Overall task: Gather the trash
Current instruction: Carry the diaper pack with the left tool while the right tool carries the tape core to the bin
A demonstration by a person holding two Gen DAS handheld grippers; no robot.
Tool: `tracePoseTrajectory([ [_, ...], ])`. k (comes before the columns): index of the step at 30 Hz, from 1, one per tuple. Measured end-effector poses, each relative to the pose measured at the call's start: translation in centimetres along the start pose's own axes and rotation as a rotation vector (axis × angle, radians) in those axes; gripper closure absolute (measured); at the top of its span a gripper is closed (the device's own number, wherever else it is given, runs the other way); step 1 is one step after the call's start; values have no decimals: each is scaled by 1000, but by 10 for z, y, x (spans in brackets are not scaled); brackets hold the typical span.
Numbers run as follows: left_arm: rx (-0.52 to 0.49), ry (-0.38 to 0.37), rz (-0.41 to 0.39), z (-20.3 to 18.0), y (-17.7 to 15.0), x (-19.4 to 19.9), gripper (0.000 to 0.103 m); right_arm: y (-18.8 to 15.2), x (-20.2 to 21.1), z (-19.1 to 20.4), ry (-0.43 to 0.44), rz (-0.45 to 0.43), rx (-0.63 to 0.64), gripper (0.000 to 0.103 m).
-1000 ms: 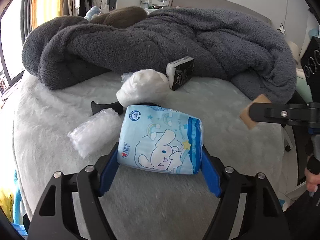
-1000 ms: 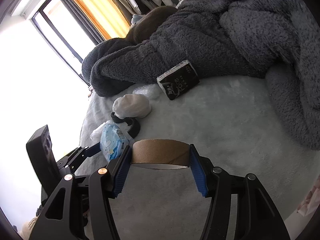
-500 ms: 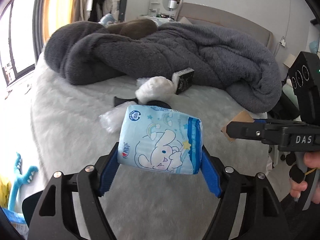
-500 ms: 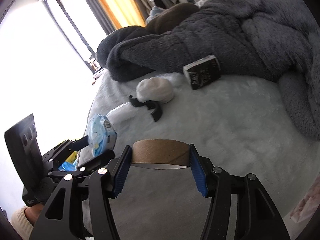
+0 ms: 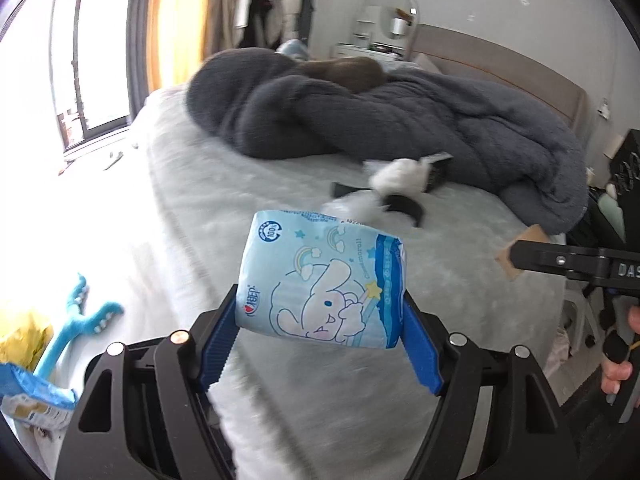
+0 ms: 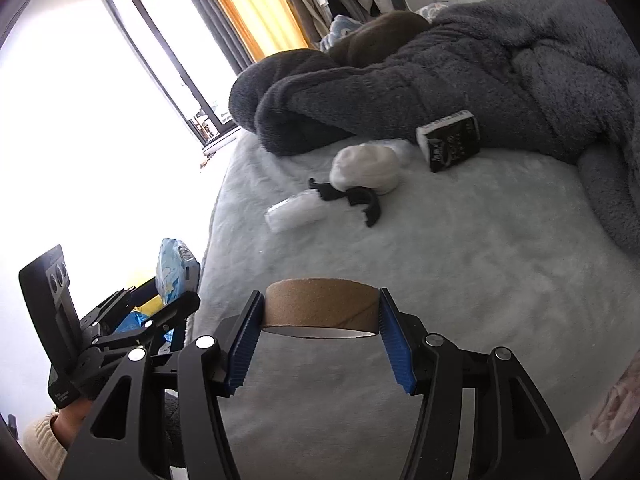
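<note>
Carrying goes best level and unhurried — left gripper clamped on the tissue pack, right gripper pinching the cardboard roll — without loosening either squeeze.

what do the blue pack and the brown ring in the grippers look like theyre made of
Blue pack: soft glossy plastic film, printed with a cartoon, creased at the ends. Brown ring: matte cardboard, probably an empty tape core, with a visible spiral seam and plain fibrous brown surface.
</note>
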State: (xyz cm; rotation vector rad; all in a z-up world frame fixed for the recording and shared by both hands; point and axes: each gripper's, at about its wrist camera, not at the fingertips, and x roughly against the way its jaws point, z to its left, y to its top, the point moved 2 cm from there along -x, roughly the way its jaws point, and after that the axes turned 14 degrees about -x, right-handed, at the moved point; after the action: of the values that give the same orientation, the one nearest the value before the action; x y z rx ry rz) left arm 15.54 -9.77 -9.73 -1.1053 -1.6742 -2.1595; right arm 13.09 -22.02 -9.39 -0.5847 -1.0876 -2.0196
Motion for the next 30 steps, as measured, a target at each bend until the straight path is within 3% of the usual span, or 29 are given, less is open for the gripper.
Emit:
tracePoseTrajectory([
  [6,56,77,35,32,-17,5,27,-4,-8,23,25,4,37,45],
  [30,197,198,195,127,-85,12,27,-26,-82,132,104,85,201,45],
])
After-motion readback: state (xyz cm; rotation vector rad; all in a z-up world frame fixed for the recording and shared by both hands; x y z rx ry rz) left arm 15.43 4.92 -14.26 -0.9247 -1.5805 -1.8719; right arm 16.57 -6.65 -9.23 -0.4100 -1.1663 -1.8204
